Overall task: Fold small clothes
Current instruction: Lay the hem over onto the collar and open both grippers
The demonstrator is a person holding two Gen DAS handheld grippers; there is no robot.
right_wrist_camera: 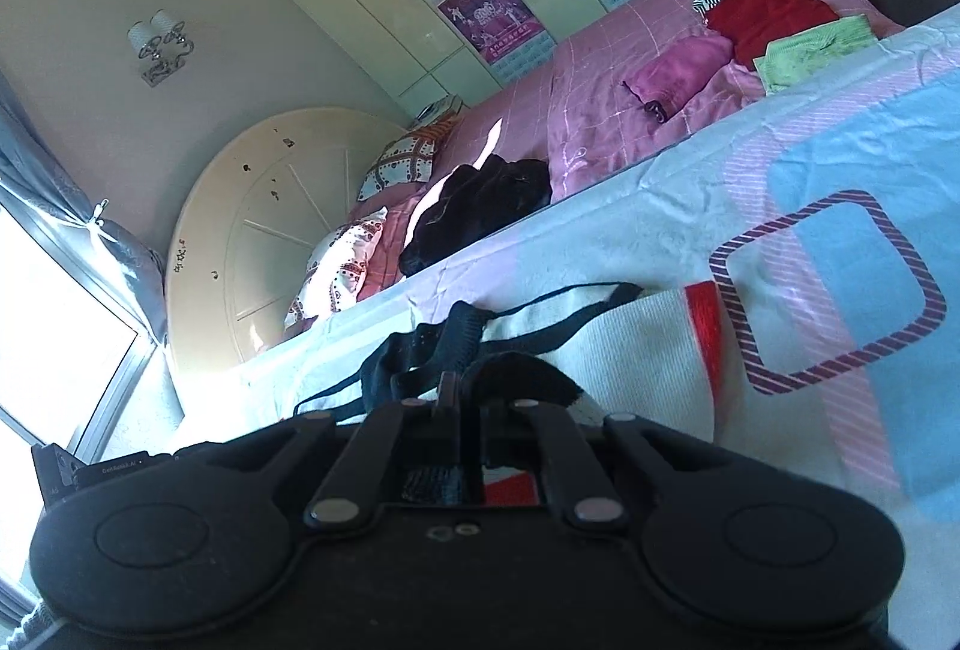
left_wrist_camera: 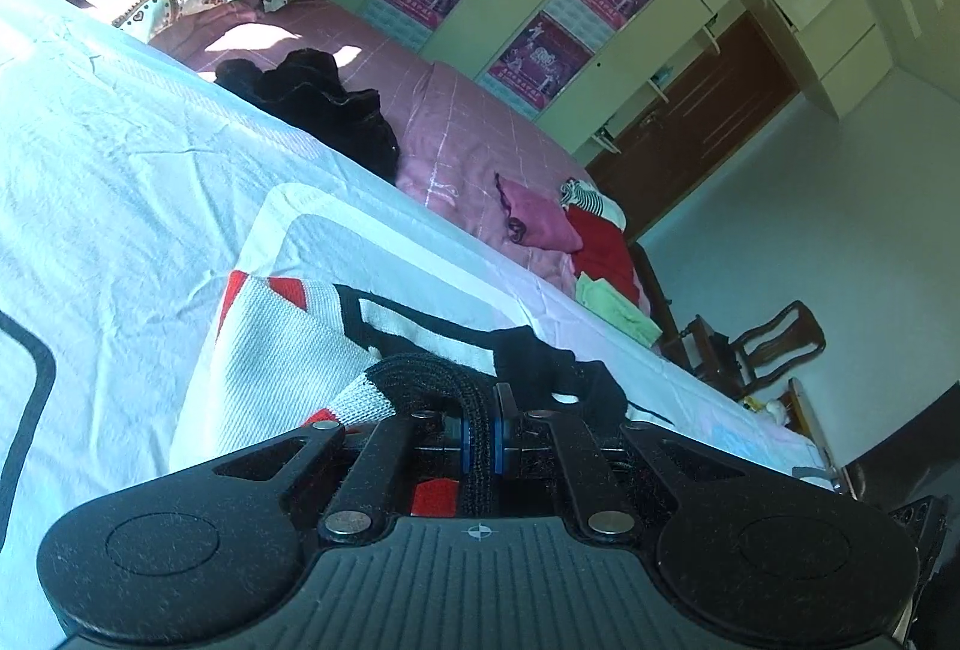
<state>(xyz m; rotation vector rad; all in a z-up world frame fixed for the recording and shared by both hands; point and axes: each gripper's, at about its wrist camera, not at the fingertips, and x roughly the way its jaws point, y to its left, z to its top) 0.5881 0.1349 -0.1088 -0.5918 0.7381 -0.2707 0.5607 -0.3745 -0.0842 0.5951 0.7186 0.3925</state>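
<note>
Left wrist view: the left gripper (left_wrist_camera: 480, 446) is clamped on the black ribbed edge of a knitted garment (left_wrist_camera: 282, 344), white with red and black blocks, which lies just ahead of it on the pale blue sheet (left_wrist_camera: 120, 158) of the bed. In the right wrist view the right gripper (right_wrist_camera: 459, 410) is likewise closed on a black edge of the same garment (right_wrist_camera: 630, 350), with thin black straps trailing ahead and to its left. The knit looks soft, light and limp, so it should sag between the two holds and drape wherever unsupported. The thick ribbed hem seems the surest place to grip. Far ahead, other clothes (right_wrist_camera: 768, 17) sit on the pink cover.
</note>
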